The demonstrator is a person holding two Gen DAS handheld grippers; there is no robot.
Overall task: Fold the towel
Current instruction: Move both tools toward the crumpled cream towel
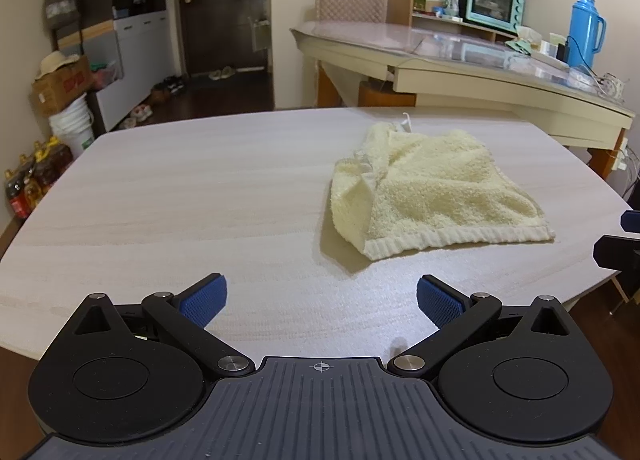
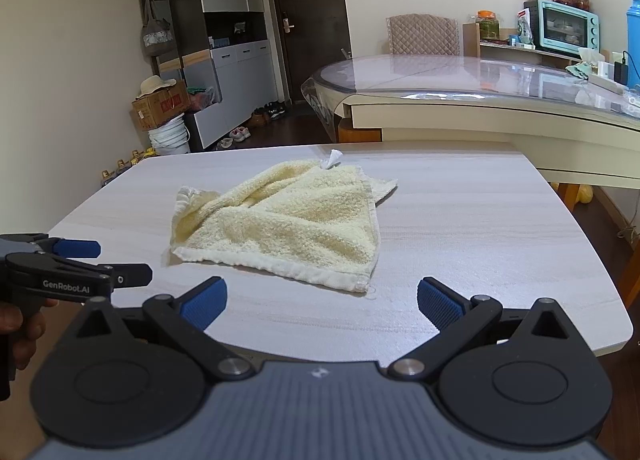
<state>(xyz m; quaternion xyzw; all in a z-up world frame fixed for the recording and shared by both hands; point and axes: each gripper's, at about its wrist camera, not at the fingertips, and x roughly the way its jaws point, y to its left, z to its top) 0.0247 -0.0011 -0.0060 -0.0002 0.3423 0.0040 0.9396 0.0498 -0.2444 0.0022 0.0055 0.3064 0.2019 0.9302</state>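
Note:
A pale yellow towel [image 1: 432,188] lies rumpled on the light wood-grain table [image 1: 180,196], with one side folded over itself and a small white tag at its far corner. My left gripper [image 1: 322,302] hovers open over the table's near edge, short of the towel and to its left. In the right wrist view the same towel [image 2: 288,220] lies just ahead of my right gripper [image 2: 322,302], which is open with nothing between its blue pads. The left gripper [image 2: 100,260] shows at the left edge there, held by a hand [image 2: 20,332].
Behind the table stands a glass-topped beige counter [image 1: 460,60] carrying a teal toaster oven [image 1: 494,4], jars and a blue thermos [image 1: 586,30]. A cardboard box [image 1: 62,84], white bucket and oil bottles sit on the floor at the left, by cabinets and a dark door.

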